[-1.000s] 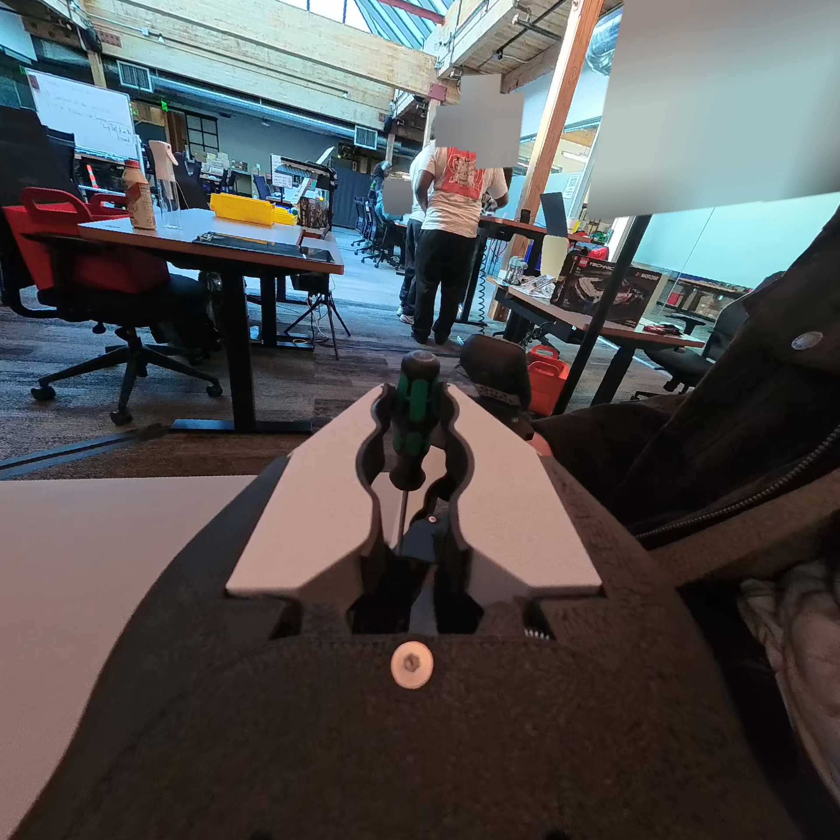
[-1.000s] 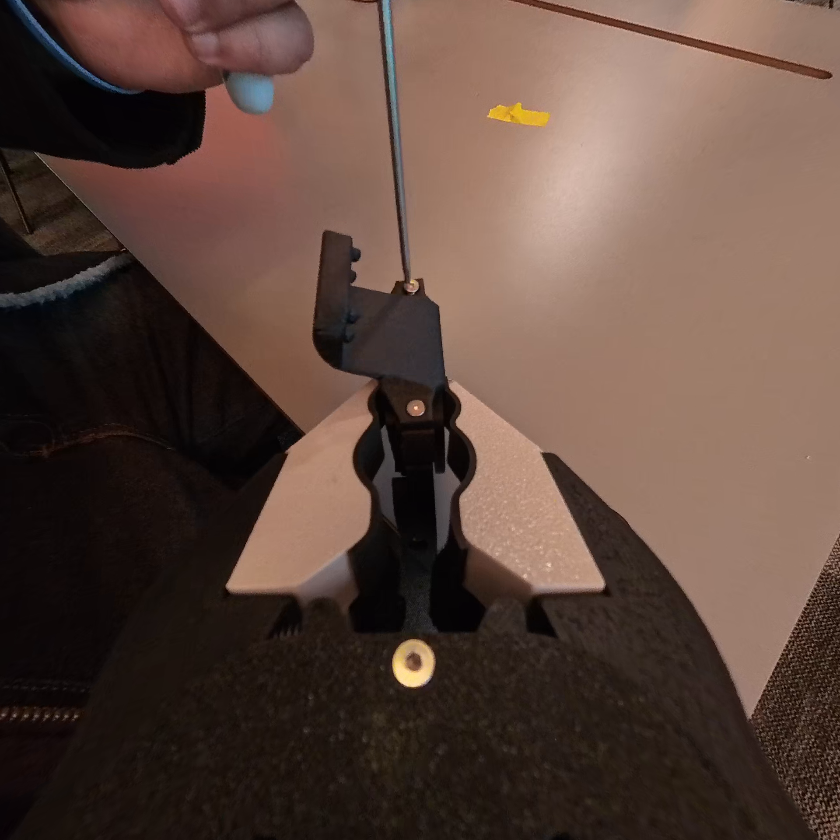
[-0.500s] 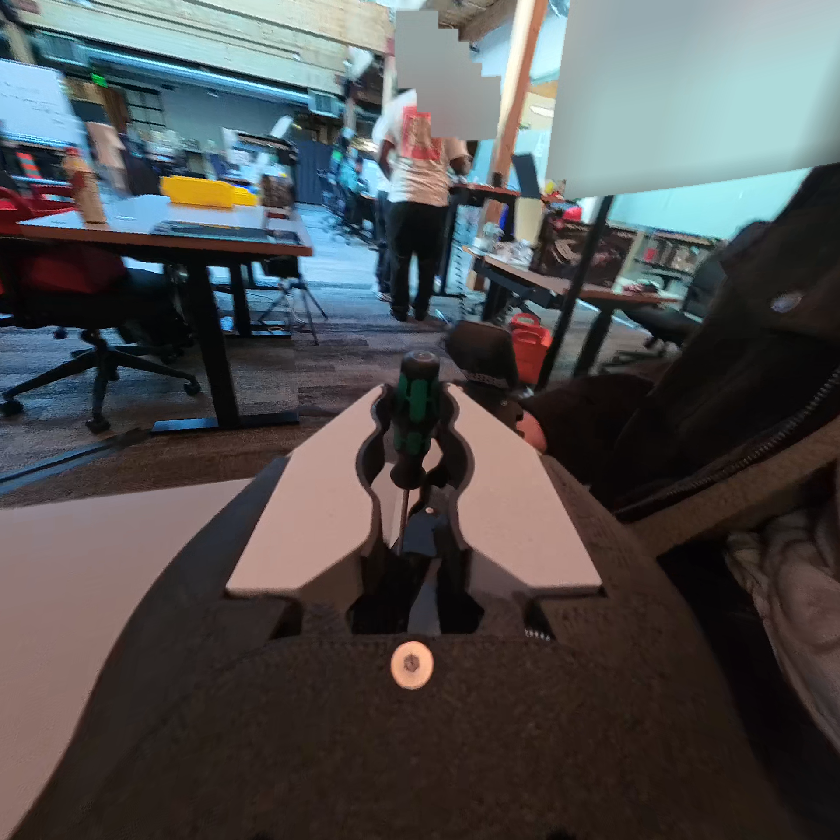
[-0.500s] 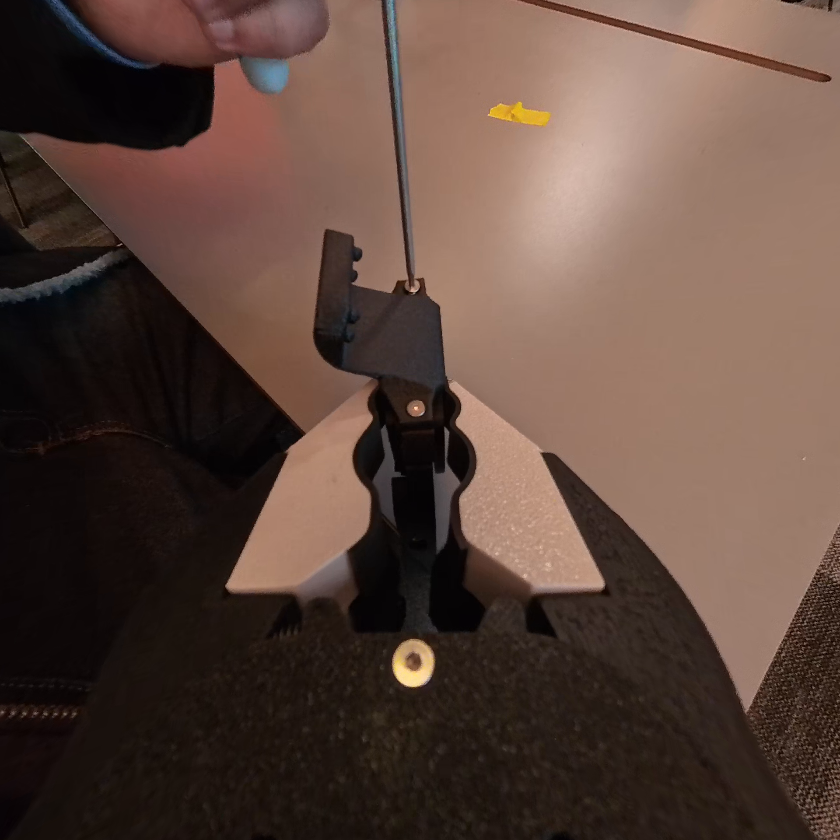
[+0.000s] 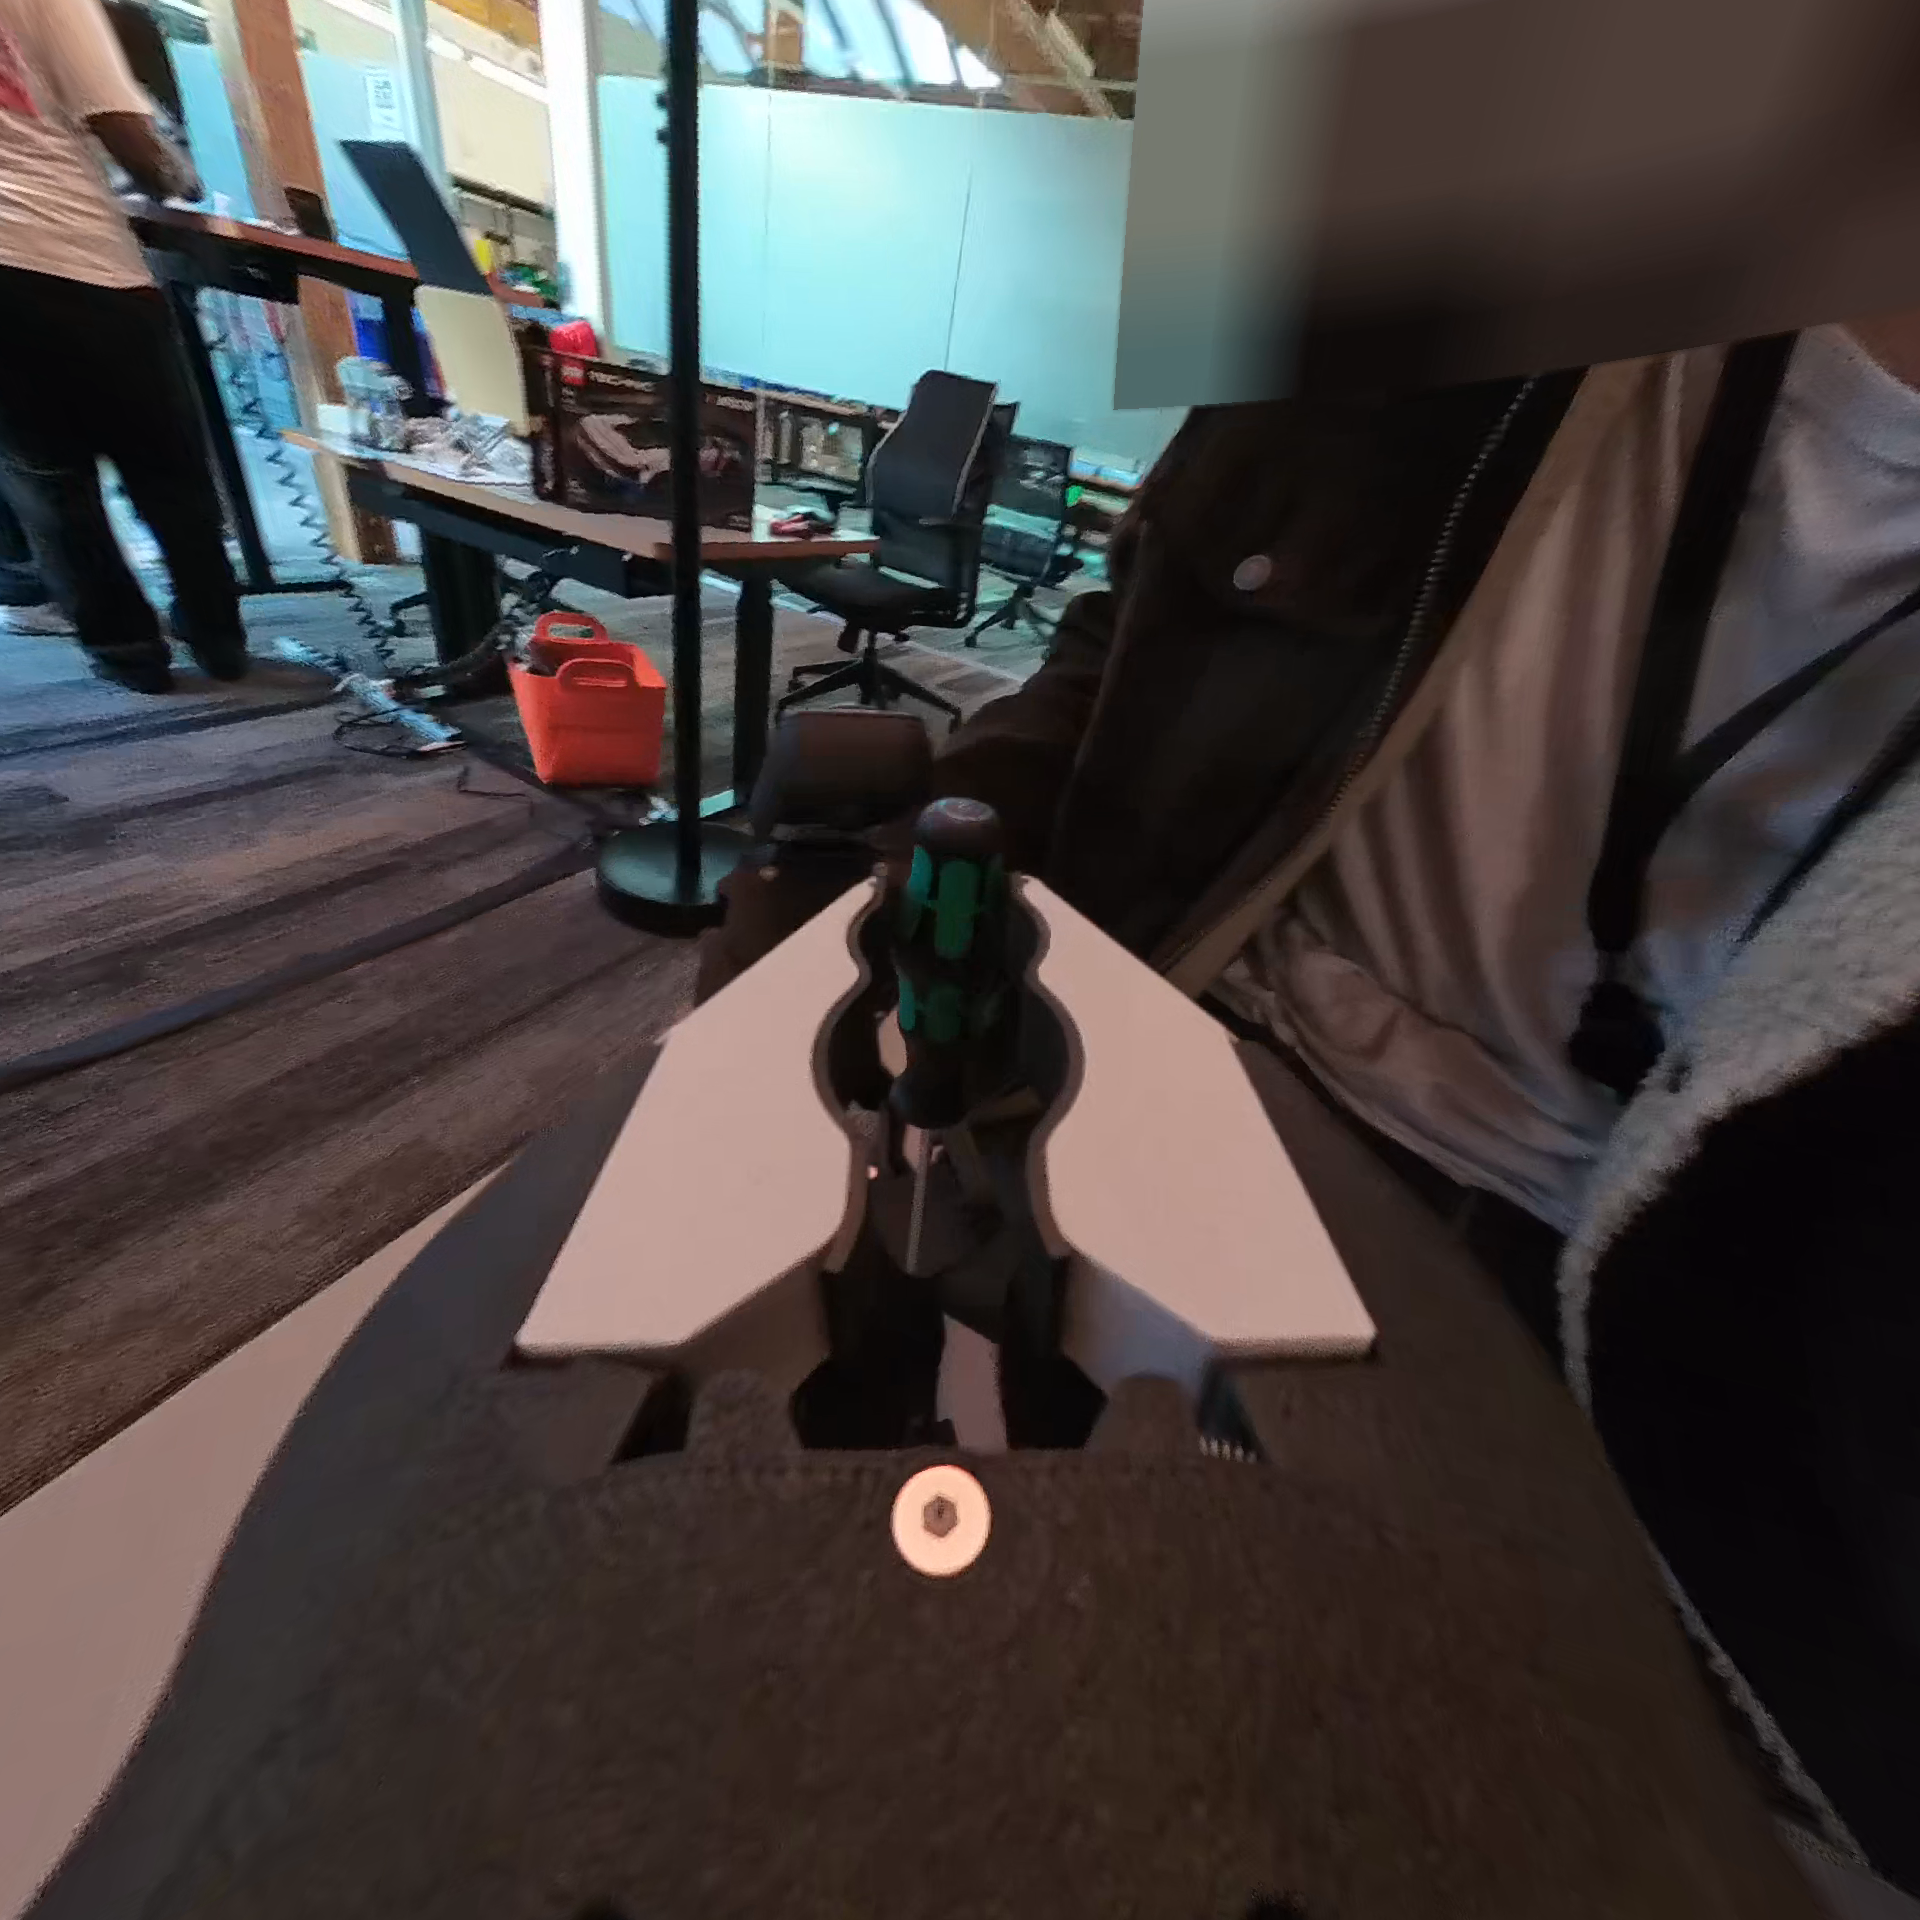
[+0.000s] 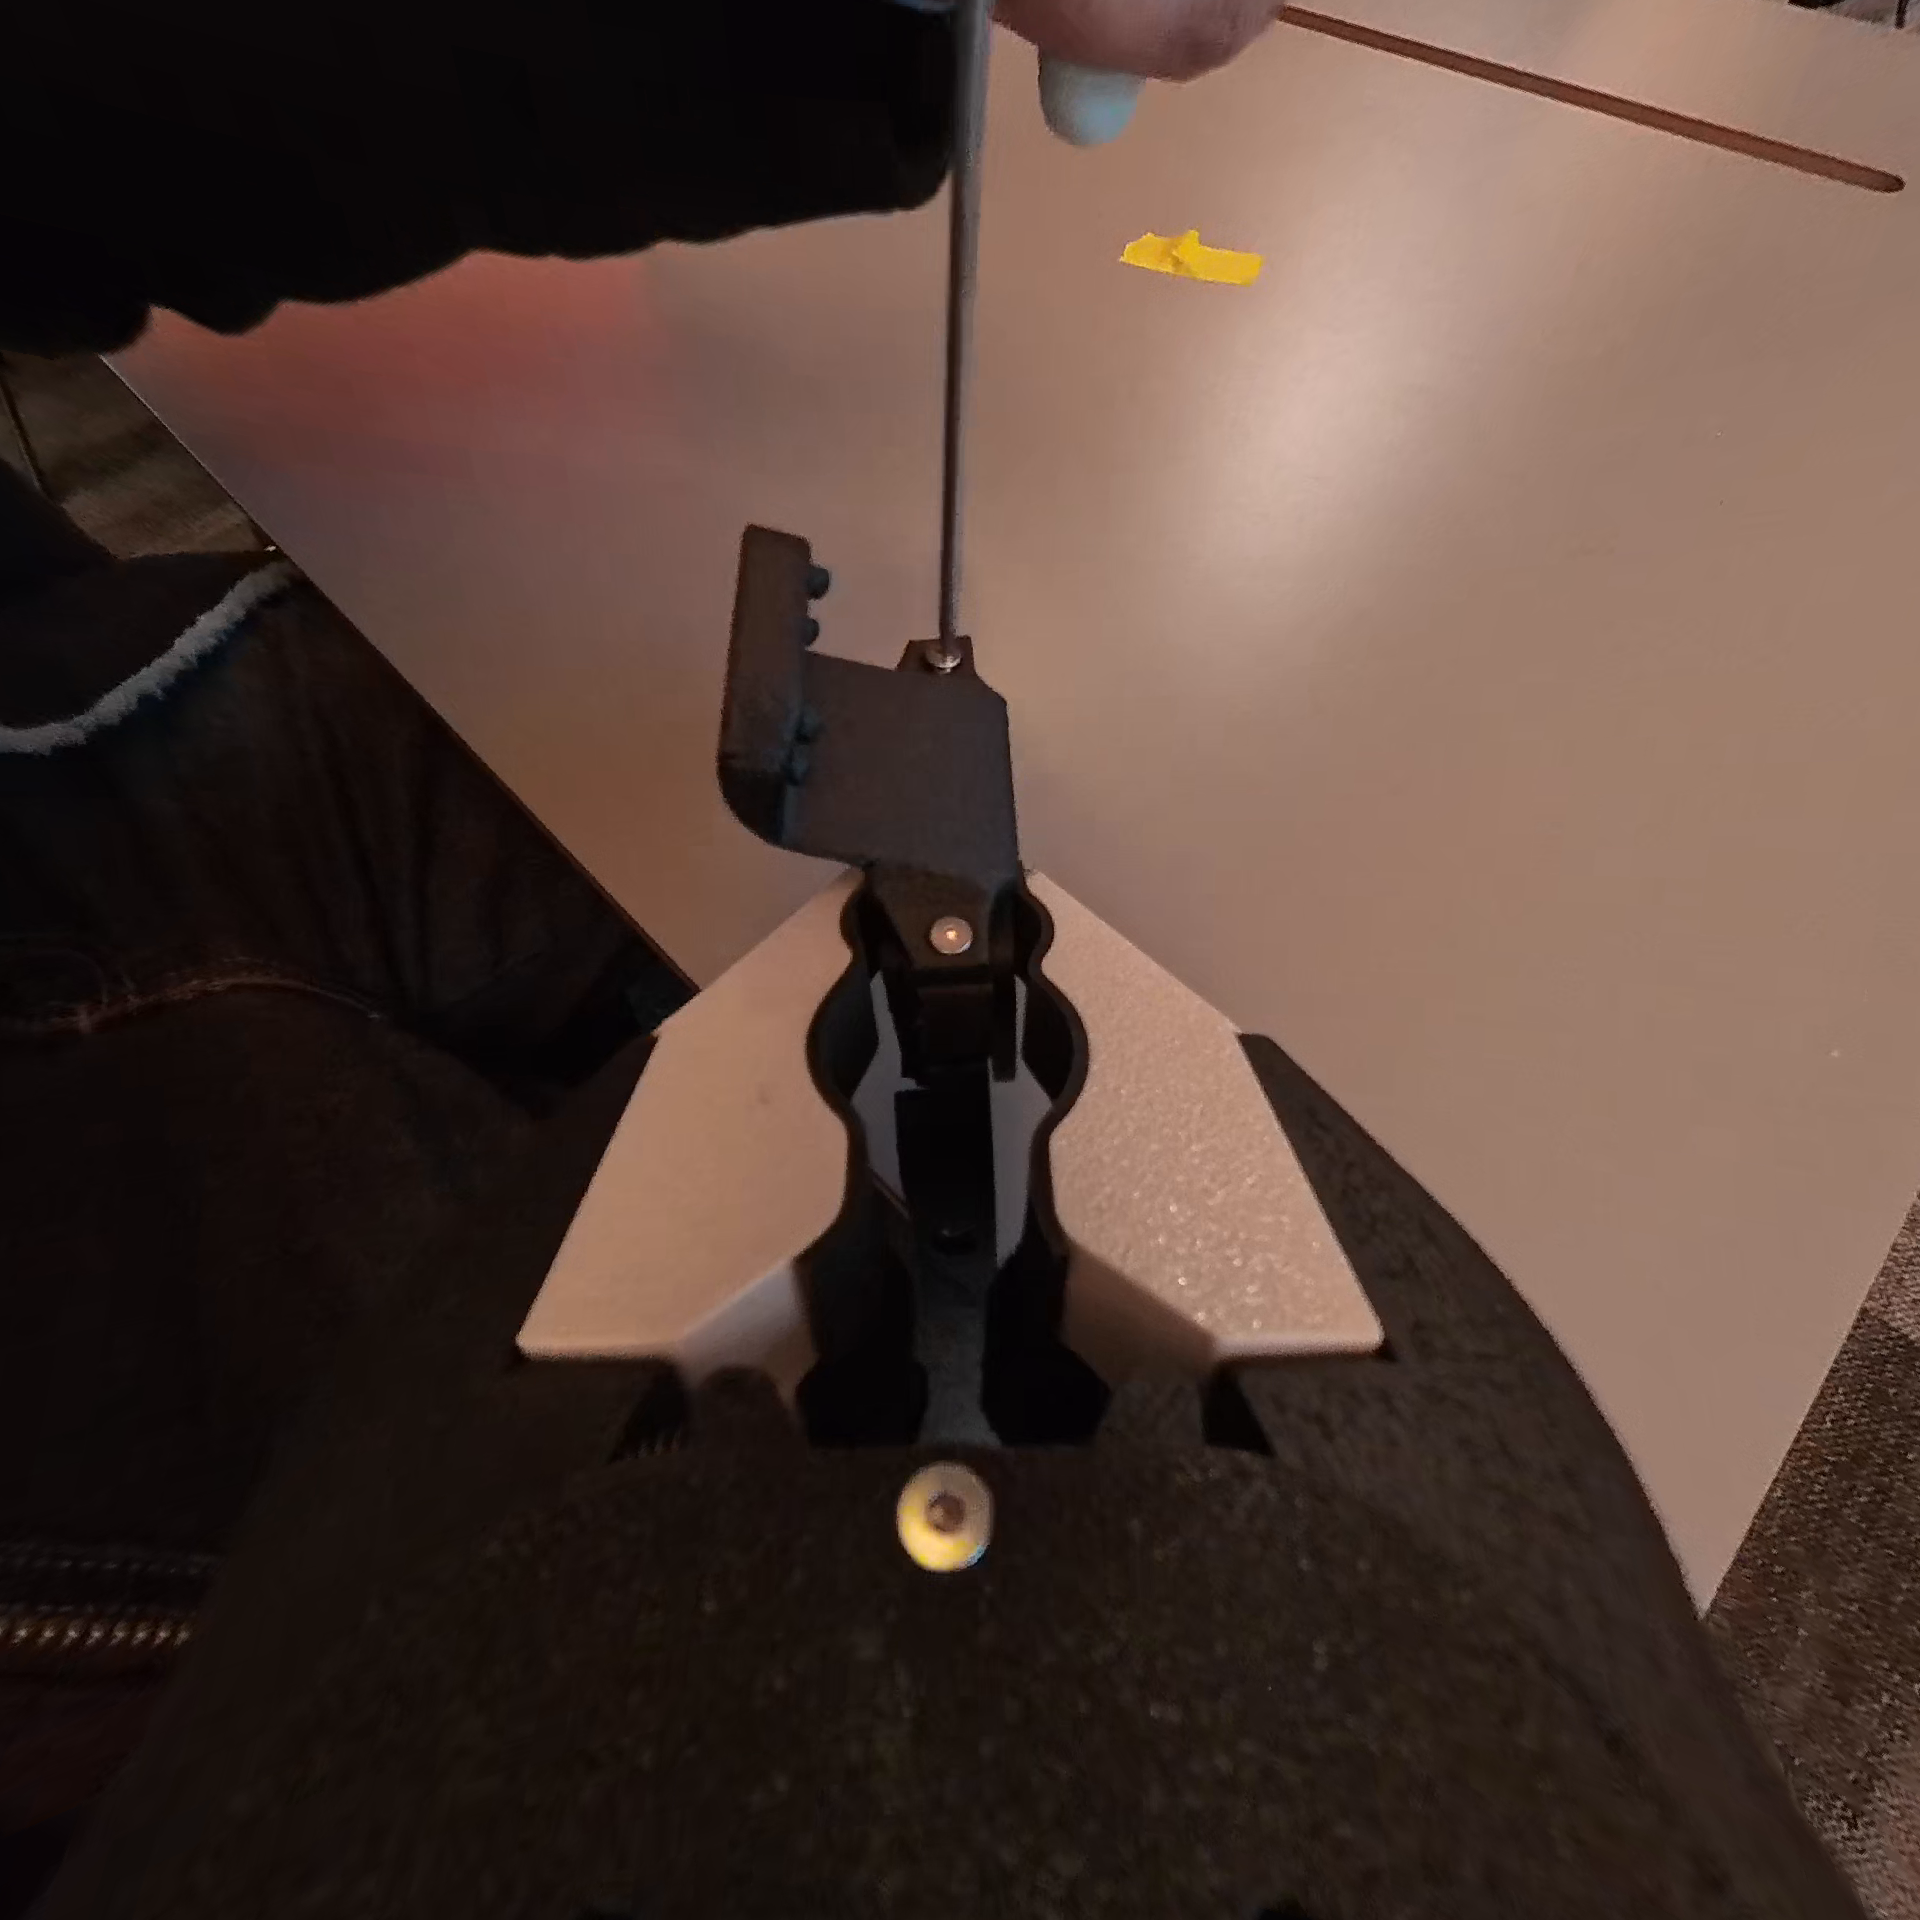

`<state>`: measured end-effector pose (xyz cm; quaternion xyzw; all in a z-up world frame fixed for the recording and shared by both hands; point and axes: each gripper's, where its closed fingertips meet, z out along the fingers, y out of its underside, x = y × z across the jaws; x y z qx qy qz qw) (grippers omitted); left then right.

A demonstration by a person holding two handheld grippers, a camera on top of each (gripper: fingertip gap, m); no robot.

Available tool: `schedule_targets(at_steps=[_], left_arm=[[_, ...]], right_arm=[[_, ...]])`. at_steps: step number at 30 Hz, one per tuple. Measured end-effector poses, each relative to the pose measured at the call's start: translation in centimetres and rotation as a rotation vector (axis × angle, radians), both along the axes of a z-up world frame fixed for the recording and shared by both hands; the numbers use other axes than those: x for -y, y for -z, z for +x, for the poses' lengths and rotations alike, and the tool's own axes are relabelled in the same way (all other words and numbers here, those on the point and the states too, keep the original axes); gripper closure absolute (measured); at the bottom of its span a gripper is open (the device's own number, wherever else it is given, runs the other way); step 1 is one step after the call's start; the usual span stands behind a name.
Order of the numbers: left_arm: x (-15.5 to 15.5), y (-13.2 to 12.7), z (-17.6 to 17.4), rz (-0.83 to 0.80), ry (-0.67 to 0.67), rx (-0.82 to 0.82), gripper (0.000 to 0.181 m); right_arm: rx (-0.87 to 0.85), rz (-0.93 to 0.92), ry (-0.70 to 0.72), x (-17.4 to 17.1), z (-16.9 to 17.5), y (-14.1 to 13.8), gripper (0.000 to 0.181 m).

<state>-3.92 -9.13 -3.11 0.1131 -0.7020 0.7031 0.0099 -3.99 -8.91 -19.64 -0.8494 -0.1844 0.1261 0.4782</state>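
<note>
**Entry: two hand-held grippers, one driver, one bracket – driver turned about its own axis**

**Left gripper**. Tongs clamped on the green-and-black handle of a screwdriver, which stands upright between them with its dark cap above the tips. Its thin shaft runs down into the gap behind.

**Right gripper**. Tongs closed on the lower stem of a black angled bracket, held out over the edge of the pale table and clear of its top. A small silver screw sits on the bracket's upper corner.

**Contact.** In the right wrist view the shaft comes straight down and its tip rests in that screw.

**Change noted.** Over the last second the left wrist view has swung well round. It showed the open room and a standing figure, and now faces the holder's open dark jacket, with a black pole stand and an orange basket to the left. In the right wrist view the hand has crossed from left of the shaft to right of it, and the dark sleeve now fills the upper left. Bracket, screw and shaft tip have not shifted.

**Reading.** The driver has probably been rotated in place on the screw – tip seated, bracket steady.

**Also present.** Scrap of yellow tape on the table, well apart from the bracket.
</note>
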Motion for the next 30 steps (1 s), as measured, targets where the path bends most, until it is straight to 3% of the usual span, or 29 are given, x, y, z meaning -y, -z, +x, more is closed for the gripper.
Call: schedule_targets(at_steps=[10,30], left_arm=[[-1.2,-0.1,-1.0,-0.087,-0.007,0.036,0.16],[-1.2,0.1,-1.4,0.029,-0.001,0.092,0.16]], right_arm=[[-0.023,0.006,0.006,-0.1,0.0,0.0,0.16],[0.032,0.012,-0.002,-0.1,-0.2,0.4,0.16]])
